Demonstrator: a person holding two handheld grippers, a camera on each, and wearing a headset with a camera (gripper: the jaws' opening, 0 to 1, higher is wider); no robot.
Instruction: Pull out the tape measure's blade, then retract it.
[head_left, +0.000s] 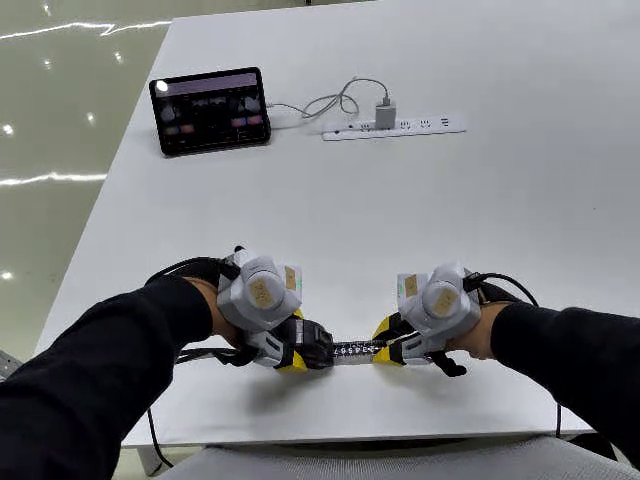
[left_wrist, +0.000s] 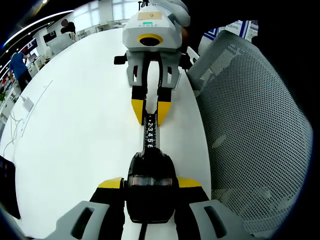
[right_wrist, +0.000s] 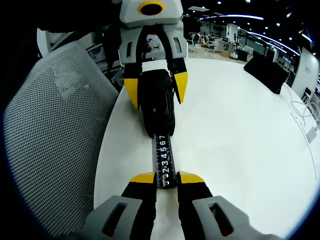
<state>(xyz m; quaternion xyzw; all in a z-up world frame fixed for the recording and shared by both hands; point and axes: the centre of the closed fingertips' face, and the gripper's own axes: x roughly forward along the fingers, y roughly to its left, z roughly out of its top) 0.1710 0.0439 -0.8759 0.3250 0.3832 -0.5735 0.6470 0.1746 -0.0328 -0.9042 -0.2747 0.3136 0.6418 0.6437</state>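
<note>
Closest in the head view: two black sleeves (head_left: 110, 350), one from each lower corner, meeting over the near edge of a white table (head_left: 400, 200). Between them the left gripper (head_left: 300, 345), clenched on the black case of the tape measure (head_left: 314, 345), and the right gripper (head_left: 385, 345), pinching the free end of the blade (head_left: 352, 349). A short stretch of blade out, running straight from case to right jaws, with both grippers close together. Far back on the table a dark tablet (head_left: 210, 110) propped up, and to its right a white power strip (head_left: 395, 127) with a charger plugged in. In the left gripper view, yellow-tipped jaws gripping the case from both sides at the bottom, the numbered blade leading up and away into the right gripper's closed tips, and a mesh chair back (left_wrist: 250, 125) just past the table edge. In the right gripper view, jaws nipped tight on the blade end at the bottom, numerals up to 7 legible, the case straight ahead clasped between the left gripper's jaws, and the chair mesh on the left. Cannot tell whether the case touches the tabletop.
</note>
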